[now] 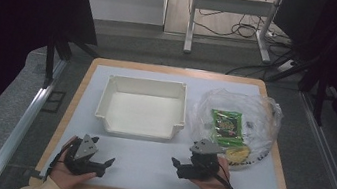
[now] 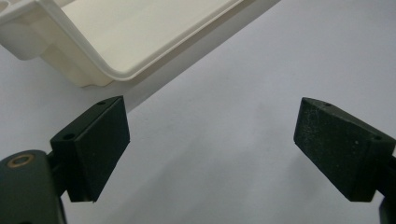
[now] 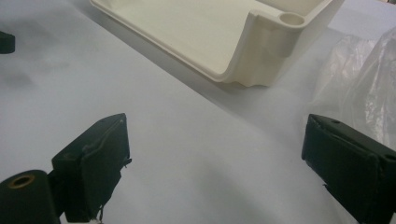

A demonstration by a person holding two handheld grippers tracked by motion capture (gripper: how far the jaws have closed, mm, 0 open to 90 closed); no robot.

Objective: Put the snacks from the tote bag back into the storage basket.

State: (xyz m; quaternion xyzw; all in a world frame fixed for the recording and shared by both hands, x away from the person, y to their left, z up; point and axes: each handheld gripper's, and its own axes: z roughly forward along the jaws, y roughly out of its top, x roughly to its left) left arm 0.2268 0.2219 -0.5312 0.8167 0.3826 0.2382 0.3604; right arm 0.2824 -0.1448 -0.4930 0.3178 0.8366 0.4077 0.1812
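Note:
A white plastic tray (image 1: 106,99) stands empty in the middle of the white mat. To its right lies a clear plastic bag (image 1: 260,113) holding a green snack packet (image 1: 226,123) and a yellow item (image 1: 237,154). My left gripper (image 1: 104,165) rests near the front left of the mat, open, with only bare mat between its jaws (image 2: 212,112). My right gripper (image 1: 177,167) rests near the front, just left of the bag, also open and holding nothing (image 3: 215,121). The tray's corner (image 2: 116,70) lies ahead of the left gripper. The tray's other near corner (image 3: 243,60) and the bag (image 3: 364,79) lie ahead of the right one.
The mat lies on a wooden-edged table (image 1: 68,110) with metal rails (image 1: 26,119) along both sides. Bare mat (image 1: 146,164) lies between the two grippers. A jaw tip of the left gripper (image 3: 5,42) shows at the right gripper view's left edge.

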